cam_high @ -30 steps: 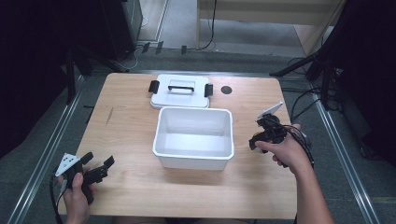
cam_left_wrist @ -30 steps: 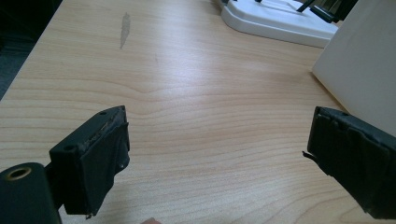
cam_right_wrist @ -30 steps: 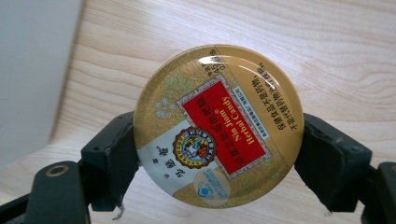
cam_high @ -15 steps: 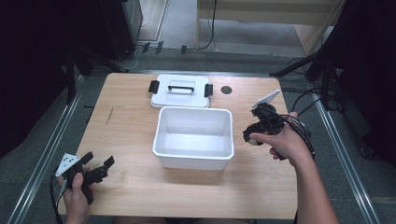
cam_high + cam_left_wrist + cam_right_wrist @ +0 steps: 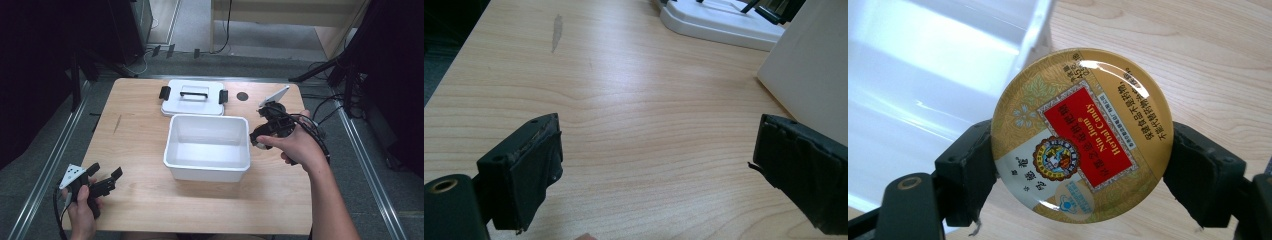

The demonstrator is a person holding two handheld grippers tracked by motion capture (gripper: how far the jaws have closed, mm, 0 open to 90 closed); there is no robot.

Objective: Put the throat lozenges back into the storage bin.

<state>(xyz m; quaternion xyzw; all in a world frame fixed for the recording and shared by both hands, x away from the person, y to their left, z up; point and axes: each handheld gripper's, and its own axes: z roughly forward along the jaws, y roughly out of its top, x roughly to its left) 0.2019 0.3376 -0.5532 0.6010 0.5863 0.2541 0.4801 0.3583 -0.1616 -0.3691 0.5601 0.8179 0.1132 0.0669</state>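
Two grippers were in my hands at this moment, and only one of them had moved since the frames before. My right gripper [image 5: 262, 136] had travelled left from its spot well off the right side of the white bin [image 5: 207, 168], first seen a second ago, to sit just beside the bin's right wall, with its grey plate tipped up toward the far edge of the wooden table [image 5: 140, 120]. Its jaws were clamped on a round gold candy tin [image 5: 1082, 134], one jaw pressing each side of the rim; in the right gripper view the tin's red label read upside down, and the tin hung over the bin's right rim, partly above the white interior and partly above bare wood. In the high view I could barely make out the tin between the jaws. My left gripper [image 5: 103, 177] stayed where it had been, at the near left corner of the table, my left hand [image 5: 82, 210] wrapped round its handle. Its jaws stood wide apart with nothing between them, and the left gripper view showed bare wood grain under them, the bin's wall at the right. The white lid [image 5: 193, 99] with its black clips lay flat on the far side of the bin, unchanged, touching or nearly touching the bin's far rim.
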